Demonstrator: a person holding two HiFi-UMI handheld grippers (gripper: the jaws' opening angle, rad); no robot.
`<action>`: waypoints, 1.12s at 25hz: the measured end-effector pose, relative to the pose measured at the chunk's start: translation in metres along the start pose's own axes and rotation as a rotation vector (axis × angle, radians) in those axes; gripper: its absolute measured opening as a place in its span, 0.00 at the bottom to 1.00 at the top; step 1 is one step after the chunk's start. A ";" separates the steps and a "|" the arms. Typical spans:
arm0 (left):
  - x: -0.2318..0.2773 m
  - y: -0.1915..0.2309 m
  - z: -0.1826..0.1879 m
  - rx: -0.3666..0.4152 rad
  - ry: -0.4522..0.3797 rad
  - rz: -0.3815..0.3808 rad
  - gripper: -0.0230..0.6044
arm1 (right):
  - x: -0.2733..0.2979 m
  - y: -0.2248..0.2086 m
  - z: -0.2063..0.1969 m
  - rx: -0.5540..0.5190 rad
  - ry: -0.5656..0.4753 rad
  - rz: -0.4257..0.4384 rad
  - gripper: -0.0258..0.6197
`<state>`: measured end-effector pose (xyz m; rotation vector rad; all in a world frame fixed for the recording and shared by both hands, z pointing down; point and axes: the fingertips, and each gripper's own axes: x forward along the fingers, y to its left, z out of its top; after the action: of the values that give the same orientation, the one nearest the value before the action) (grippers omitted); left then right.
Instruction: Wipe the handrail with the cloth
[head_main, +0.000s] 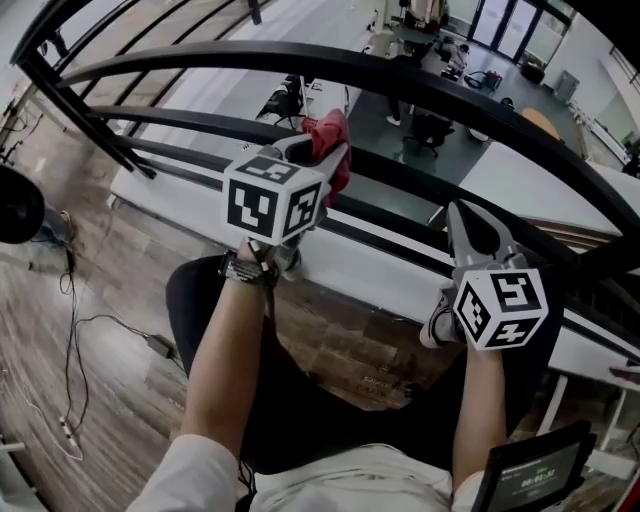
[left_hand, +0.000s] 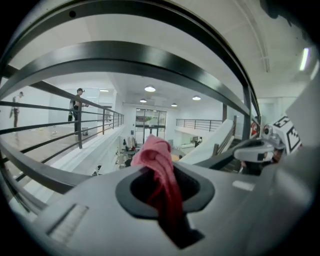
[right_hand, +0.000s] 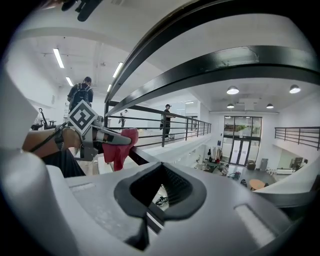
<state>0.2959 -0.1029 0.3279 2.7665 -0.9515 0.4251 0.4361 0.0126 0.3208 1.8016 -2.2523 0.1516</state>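
Observation:
The black metal handrail (head_main: 400, 78) curves across in front of me, with thinner rails (head_main: 190, 118) below it. A red cloth (head_main: 334, 140) is bunched at the tip of my left gripper (head_main: 322, 150), which is shut on it just under the top rail. In the left gripper view the cloth (left_hand: 159, 159) hangs out between the shut jaws, and the rail (left_hand: 150, 55) arches overhead. My right gripper (head_main: 462, 218) is lower and to the right, near a lower rail, shut and holding nothing. In the right gripper view, the left gripper (right_hand: 107, 137) and cloth (right_hand: 121, 146) appear at left.
Beyond the rails is an open drop to a lower floor with desks and chairs (head_main: 430, 125). Cables (head_main: 75, 330) lie on the wooden floor at left. A tablet (head_main: 535, 470) sits at the bottom right. People (right_hand: 166, 120) stand on the far walkway.

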 end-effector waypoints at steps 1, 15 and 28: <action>-0.002 0.005 0.000 0.003 -0.003 0.014 0.14 | 0.001 0.002 0.001 0.001 -0.002 0.003 0.04; -0.043 0.094 -0.006 0.050 -0.133 0.313 0.14 | 0.016 0.022 0.004 -0.026 0.017 0.035 0.04; -0.080 0.156 -0.034 -0.045 -0.188 0.540 0.14 | 0.020 0.025 -0.004 -0.052 0.046 0.029 0.04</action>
<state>0.1311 -0.1699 0.3465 2.5086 -1.7361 0.2099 0.4082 0.0005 0.3316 1.7231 -2.2307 0.1371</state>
